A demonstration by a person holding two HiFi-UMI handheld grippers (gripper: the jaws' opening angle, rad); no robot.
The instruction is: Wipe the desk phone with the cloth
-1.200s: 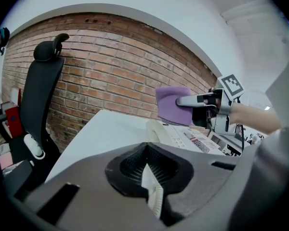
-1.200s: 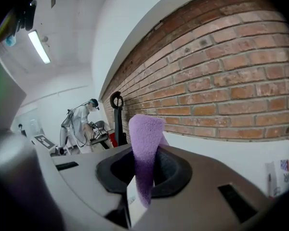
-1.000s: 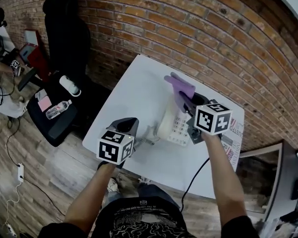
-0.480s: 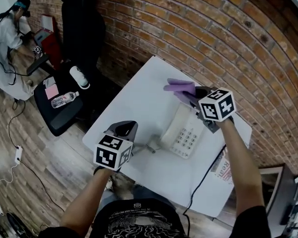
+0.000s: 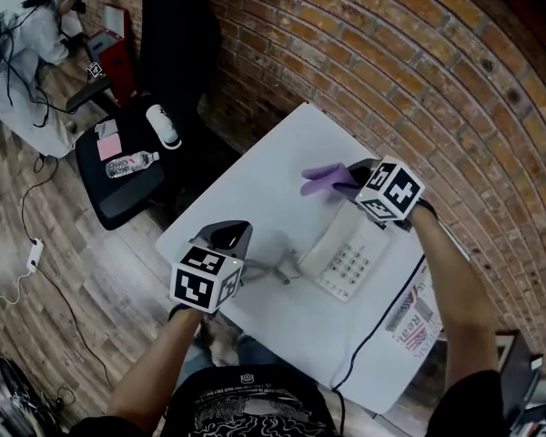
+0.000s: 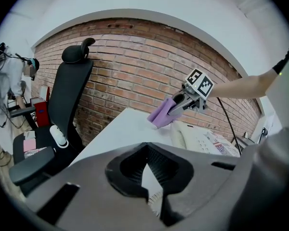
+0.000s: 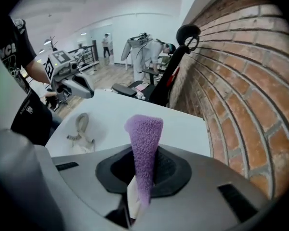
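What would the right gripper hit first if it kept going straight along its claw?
Probably the bare white table, met by the purple cloth the right gripper holds; the black office chair lies beyond. Depth is uncertain.

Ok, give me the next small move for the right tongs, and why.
Probably lower the right tongs so the purple cloth meets the far end of the desk phone. The tongs are shut on the cloth, which hangs in the air near that end, apart from the phone, so wiping likely cannot start until the cloth makes contact.
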